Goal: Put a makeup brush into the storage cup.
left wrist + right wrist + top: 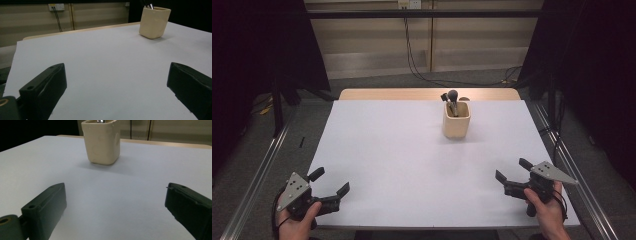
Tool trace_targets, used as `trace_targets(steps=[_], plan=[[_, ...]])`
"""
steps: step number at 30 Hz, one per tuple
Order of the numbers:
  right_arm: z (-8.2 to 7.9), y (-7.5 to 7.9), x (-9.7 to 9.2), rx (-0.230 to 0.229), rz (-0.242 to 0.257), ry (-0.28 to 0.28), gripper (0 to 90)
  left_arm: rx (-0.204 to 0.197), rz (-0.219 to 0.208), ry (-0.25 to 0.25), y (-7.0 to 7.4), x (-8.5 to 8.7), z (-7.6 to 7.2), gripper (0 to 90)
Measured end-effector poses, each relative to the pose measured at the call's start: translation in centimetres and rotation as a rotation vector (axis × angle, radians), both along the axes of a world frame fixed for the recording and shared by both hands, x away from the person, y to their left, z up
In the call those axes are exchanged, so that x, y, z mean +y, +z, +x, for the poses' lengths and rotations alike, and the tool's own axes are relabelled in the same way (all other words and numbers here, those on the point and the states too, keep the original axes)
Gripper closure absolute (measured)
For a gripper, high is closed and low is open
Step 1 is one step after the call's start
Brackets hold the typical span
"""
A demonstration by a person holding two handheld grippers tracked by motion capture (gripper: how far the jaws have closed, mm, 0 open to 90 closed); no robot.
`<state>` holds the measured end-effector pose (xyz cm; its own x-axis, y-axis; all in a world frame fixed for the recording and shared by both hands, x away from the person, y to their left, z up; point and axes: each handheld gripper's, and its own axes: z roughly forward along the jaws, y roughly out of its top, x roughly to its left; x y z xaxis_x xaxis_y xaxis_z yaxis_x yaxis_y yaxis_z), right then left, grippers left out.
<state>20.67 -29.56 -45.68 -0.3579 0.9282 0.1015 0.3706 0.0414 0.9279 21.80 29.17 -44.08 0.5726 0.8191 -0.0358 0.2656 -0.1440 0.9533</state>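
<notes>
Left gripper (332, 182) jaws wide apart, right gripper (513, 169) likewise — both empty, cup (456, 120) well apart.

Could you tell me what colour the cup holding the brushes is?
Cream, best seen in the right gripper view: cup.

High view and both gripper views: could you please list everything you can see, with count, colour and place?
Holder: one, cream, far right of centre on the sheet.
Brushes: at least two, dark, upright in the holder.
Sheet: one, white, covering the table.
Table: one, pale wood, far edge showing past the sheet.
Cables: several, black, down the wall and across the floor.
Wall socket: one, white, top centre.
Left gripper: one, black, jaws open, near left corner.
Right gripper: one, black, jaws open, near right edge.
</notes>
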Motion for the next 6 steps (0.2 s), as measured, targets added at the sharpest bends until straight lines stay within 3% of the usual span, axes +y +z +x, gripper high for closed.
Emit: trace_targets(steps=[6], plan=[[0.06,-0.10,0.10,0.005,-0.001,0.006,3.2,0.012,-0.001,0.003,-0.07,-0.01,0.07,2.7]])
